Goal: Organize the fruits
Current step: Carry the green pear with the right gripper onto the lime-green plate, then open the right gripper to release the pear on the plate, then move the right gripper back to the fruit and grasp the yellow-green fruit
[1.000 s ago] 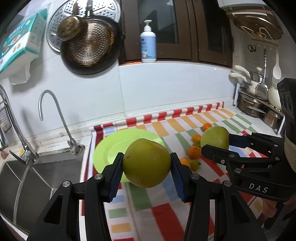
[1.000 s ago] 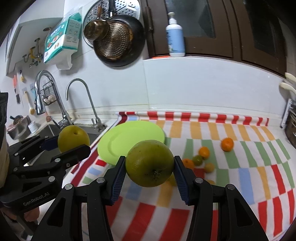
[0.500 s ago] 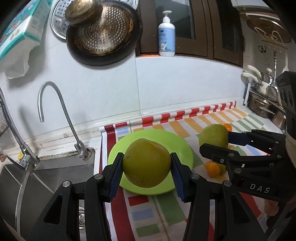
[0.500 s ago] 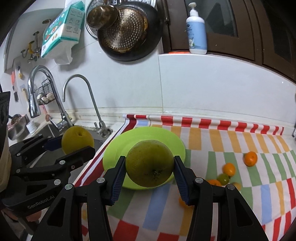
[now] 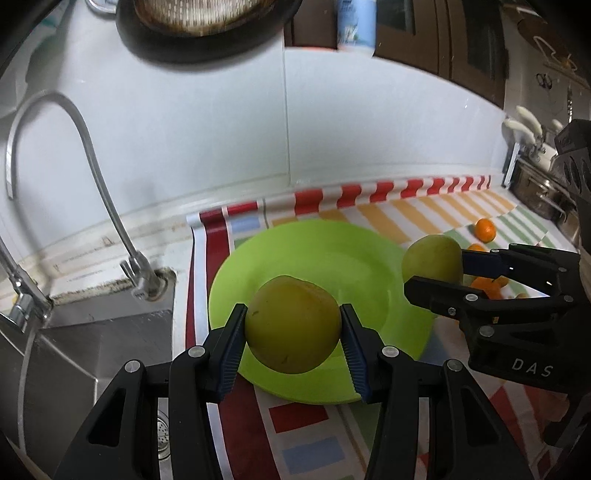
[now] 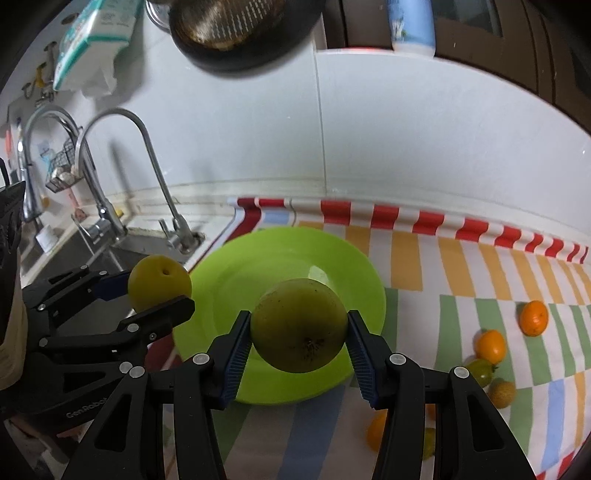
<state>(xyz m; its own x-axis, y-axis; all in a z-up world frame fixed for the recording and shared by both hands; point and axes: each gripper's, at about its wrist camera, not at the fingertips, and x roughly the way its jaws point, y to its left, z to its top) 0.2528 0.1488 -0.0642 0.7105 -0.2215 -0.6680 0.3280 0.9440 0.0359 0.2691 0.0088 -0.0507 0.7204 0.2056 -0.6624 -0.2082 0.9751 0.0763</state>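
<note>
A yellow-green fruit (image 5: 292, 325) is clenched between the blue pads of the left tongs (image 5: 292, 334), and it is held in the air above the near part of a lime-green plate (image 5: 332, 254). A second, greener fruit (image 6: 299, 325) (its dark blossom end is turned toward the camera) is gripped in the same way by the right tongs (image 6: 299, 338), also over the plate's near half. In the left wrist view the right tongs are seen at the right, over the plate's right rim; in the right wrist view the left tongs are seen at the left, over the plate's left rim. The plate is set on a striped cloth (image 6: 461, 280) that covers the desk, just beside a steel sink (image 5: 92, 339) with a curved tap (image 5: 92, 155). Several small orange fruits (image 6: 533, 317) and a few greenish ones (image 6: 480, 371) are scattered on the cloth to the right of the plate, well apart from it. A dark pan (image 6: 236, 33) is hung on the white wall above.
</note>
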